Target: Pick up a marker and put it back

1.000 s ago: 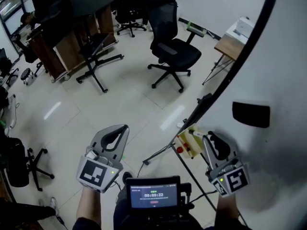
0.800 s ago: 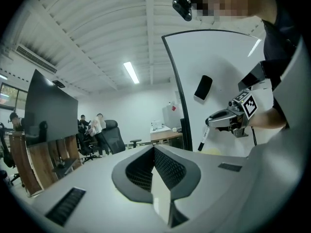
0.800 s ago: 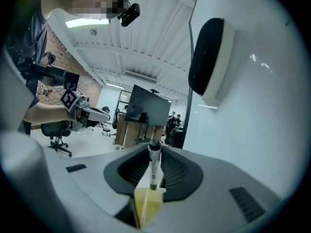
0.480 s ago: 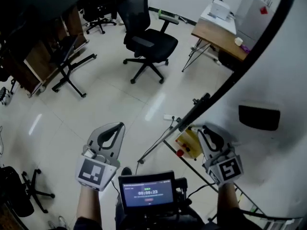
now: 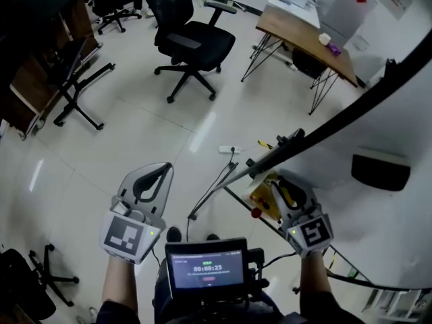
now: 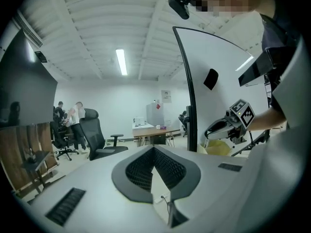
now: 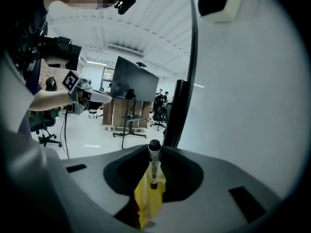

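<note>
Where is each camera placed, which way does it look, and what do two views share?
Head view: on the person's head, facing steeply down at the floor and whiteboard; forearms, left tongs and right tongs show.
Left gripper view: on the left tongs, looking across the office along its shut jaws; the right arm shows.
Right gripper view: on the right tongs, looking past the gripped marker along the whiteboard; the left arm shows.
Shared: each gripper view shows the other tongs; all show the whiteboard.

Marker [image 7: 154, 165] print illegibly small
</note>
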`<action>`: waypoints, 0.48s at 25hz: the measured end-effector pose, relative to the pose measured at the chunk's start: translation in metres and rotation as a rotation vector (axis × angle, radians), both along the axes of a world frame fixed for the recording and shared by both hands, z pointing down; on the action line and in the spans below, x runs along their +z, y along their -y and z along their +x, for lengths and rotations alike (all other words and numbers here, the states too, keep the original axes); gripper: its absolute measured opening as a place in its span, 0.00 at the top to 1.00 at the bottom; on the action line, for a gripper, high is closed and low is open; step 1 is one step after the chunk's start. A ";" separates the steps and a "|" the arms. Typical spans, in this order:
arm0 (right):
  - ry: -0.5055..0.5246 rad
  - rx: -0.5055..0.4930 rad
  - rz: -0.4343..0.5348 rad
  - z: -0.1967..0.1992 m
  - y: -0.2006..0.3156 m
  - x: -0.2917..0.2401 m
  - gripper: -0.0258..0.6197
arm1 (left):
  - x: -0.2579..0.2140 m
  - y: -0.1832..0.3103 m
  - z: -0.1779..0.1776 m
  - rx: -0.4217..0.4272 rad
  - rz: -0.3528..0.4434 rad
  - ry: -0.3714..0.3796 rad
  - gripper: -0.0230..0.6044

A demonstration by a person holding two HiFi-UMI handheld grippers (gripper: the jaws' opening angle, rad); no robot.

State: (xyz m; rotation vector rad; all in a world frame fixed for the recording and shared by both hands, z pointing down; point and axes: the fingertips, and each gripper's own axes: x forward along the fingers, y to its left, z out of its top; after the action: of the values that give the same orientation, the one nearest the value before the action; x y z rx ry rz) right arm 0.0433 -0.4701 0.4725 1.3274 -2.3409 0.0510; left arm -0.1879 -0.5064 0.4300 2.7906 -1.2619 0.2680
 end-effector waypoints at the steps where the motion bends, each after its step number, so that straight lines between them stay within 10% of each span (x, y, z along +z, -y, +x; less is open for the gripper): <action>1: 0.002 0.001 -0.004 0.000 0.001 0.003 0.82 | 0.000 0.001 0.003 0.009 0.003 0.000 0.97; 12: -0.050 -0.048 -0.070 -0.009 0.004 0.028 0.82 | -0.004 0.007 0.013 0.019 0.007 0.012 0.97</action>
State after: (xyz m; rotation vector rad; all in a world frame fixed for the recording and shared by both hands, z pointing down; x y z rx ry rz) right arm 0.0347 -0.4740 0.5004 1.2244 -2.3066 0.0826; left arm -0.1748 -0.5137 0.4263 2.8126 -1.2417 0.2823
